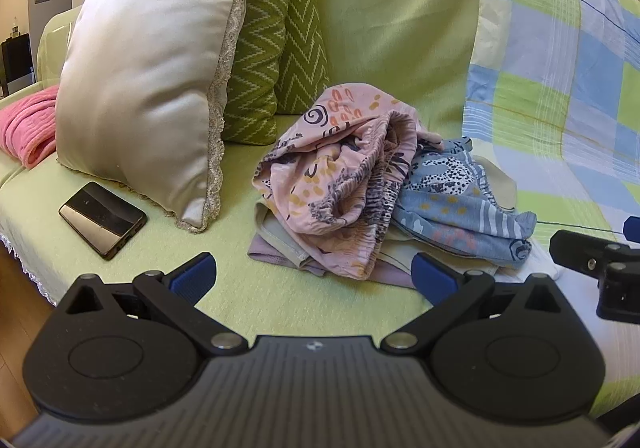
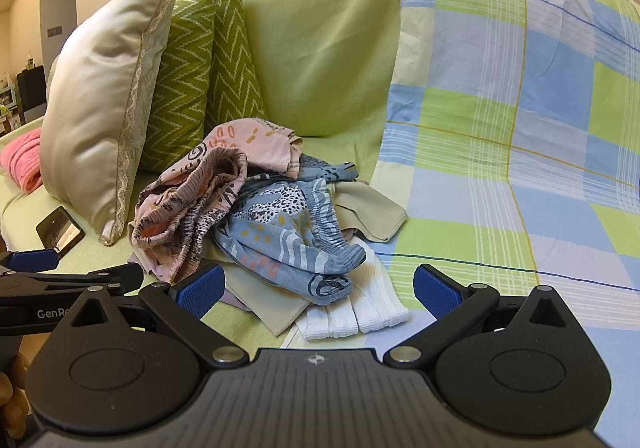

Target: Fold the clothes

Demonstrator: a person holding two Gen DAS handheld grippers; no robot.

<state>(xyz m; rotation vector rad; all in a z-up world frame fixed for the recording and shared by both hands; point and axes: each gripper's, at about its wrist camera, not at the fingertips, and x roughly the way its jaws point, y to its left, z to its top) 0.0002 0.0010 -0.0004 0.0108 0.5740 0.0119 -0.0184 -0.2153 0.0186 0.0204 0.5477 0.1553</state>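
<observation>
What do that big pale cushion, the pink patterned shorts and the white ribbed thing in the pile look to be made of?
Cushion: probably satin, since it has a soft sheen, with a lace edge. Pink shorts: likely thin printed cotton, matt and crumpled, with a gathered elastic waistband. White ribbed piece: apparently a stretchy knit, going by its even ribs.
</observation>
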